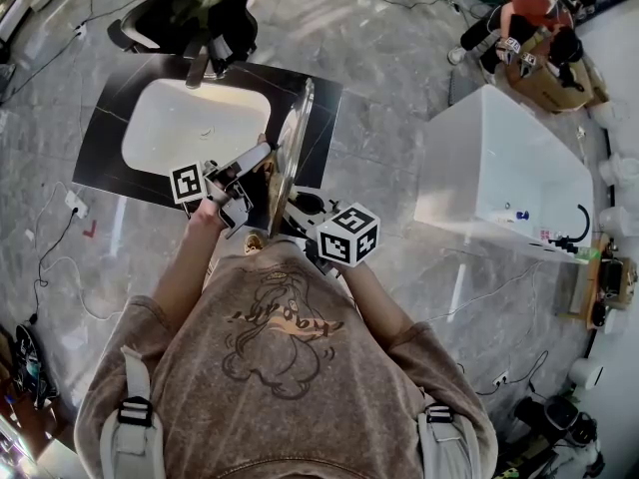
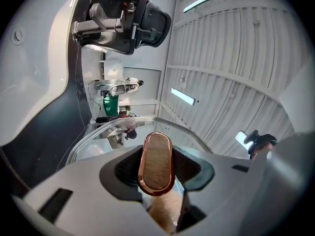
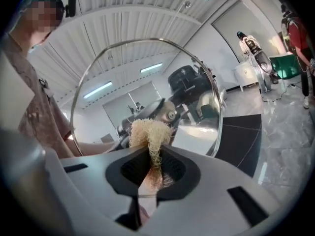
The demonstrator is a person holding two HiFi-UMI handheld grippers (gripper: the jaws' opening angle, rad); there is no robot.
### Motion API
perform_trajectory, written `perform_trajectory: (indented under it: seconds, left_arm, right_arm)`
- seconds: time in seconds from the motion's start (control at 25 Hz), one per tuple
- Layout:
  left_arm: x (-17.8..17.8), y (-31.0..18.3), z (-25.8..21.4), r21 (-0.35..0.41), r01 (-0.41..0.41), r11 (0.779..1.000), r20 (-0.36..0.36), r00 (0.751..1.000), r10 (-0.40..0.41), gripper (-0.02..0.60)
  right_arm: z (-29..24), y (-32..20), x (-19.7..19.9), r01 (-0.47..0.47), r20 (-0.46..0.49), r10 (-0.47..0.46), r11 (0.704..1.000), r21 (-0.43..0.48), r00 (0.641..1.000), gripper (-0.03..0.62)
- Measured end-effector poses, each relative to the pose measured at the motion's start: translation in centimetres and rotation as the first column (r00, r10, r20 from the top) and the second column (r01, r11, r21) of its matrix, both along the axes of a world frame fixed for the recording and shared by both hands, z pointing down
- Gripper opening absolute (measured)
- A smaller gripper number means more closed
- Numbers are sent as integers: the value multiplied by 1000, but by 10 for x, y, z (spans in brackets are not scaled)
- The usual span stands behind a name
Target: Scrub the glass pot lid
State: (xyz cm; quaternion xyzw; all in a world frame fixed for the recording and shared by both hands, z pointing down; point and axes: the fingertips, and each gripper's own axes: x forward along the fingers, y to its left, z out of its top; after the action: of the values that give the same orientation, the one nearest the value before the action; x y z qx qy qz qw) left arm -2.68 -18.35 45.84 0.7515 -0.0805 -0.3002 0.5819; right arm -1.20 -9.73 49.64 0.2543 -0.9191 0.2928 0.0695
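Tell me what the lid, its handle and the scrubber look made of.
The lid: clear glass, see-through and glossy, with a thin shiny metal rim. The handle: wood-grain face, possibly printed, in a polished copper-coloured band. The scrubber: pale, stringy matted fibres, plant or plastic, matte.

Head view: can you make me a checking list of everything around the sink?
Surface: black counter with a white sink.
Job's things: glass lid held on edge over the counter; fibre scrubber by its underside.
Clutter: nothing seen.
Grippers: left gripper jaws shut on the lid handle; right gripper jaws shut on the scrubber.
Cables: loose cables and a power strip on the floor, left.
Surroundings: office chair, white box, a person crouching far off.
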Motion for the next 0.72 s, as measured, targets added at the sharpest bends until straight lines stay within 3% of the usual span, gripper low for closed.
perform_trajectory:
  seconds: [0.36, 0.72]
  left_arm:
    - [3, 5, 18, -16, -40, 999, 57, 998, 40, 183]
    - [4, 8, 23, -19, -43, 999, 79, 996, 44, 183]
  right_arm:
    - [-62, -31, 19, -106, 154, 95, 992, 62, 984, 48]
    - [-60, -38, 26, -145, 157, 134, 988, 59, 978, 48]
